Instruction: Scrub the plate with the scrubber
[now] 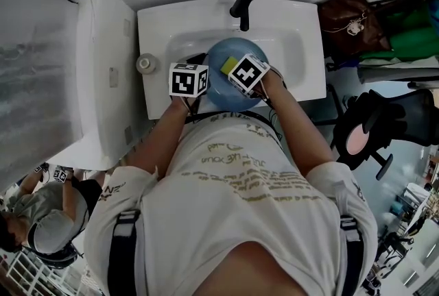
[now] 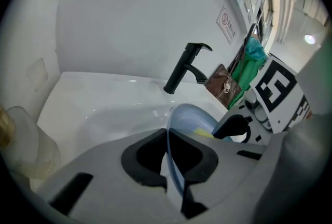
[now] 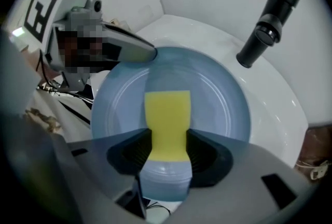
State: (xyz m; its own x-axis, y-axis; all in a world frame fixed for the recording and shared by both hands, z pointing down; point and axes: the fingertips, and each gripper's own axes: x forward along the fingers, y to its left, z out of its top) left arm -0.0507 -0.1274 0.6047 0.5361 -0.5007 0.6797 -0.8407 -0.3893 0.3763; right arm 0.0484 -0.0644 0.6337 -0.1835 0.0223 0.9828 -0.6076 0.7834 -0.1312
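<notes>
The left hand-held gripper (image 2: 175, 184) pinches the rim of the round light-blue plate (image 3: 220, 109) over the white sink (image 1: 291, 41). The right hand-held gripper (image 3: 167, 135) squeezes the yellow sponge scrubber (image 3: 167, 109) against it. Best to rub in circles, holding the plate steady.

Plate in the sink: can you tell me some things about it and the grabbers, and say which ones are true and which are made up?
1. The plate is blue. True.
2. The right gripper pinches a yellow scrubber that lies against the plate. True.
3. The left gripper holds nothing. False: its jaws are closed on the plate's rim.
4. The faucet is white. False: it is black.
5. The plate lies on the floor. False: it is held up over the white sink.
</notes>
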